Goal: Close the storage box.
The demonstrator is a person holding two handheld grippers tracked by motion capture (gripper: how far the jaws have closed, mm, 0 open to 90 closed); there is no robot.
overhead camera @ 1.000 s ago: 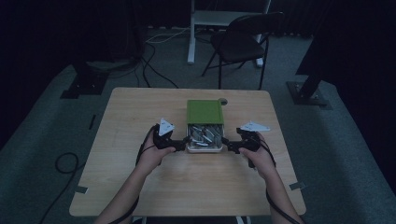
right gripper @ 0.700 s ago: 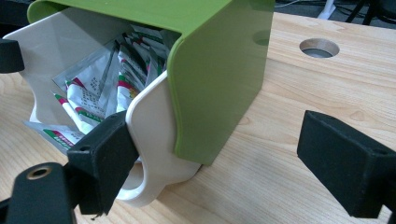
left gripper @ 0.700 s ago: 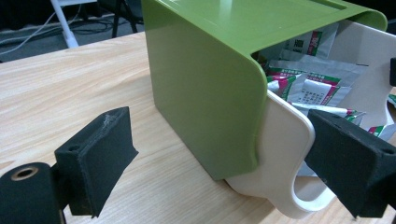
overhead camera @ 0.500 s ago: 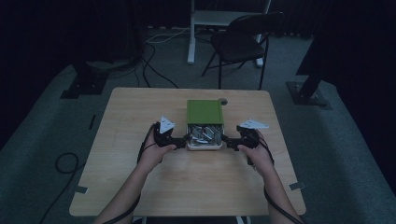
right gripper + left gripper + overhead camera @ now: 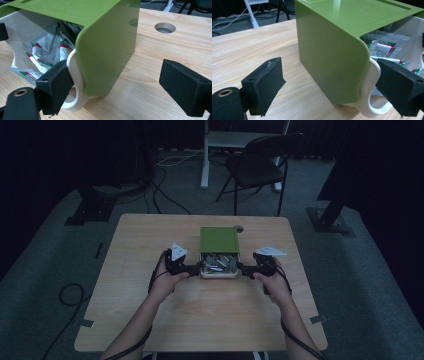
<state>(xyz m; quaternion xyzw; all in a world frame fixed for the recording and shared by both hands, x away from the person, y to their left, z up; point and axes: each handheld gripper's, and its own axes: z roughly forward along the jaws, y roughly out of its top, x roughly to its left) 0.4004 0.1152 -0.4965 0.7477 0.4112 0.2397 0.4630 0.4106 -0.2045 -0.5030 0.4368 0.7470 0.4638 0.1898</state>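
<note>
— Box (image 5: 219, 251) mid-table, green lid (image 5: 329, 50) half slid back, white tray (image 5: 75, 82) poking out, foil packets (image 5: 218, 262) inside.
— Left gripper (image 5: 196, 268)?
— Spread wide, straddling the box's corner — one pad by the tray's handle loop, nothing squeezed.
— Right gripper (image 5: 242, 268)?
— Same at the opposite corner — gaping, one pad against the loop, other over bare table (image 5: 210, 315).

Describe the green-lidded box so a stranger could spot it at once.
On the light wooden table, look to the middle, between the left gripper and right gripper. There sits the cream plastic box with an olive-green sliding lid, part open, showing silver foil packets.
</note>
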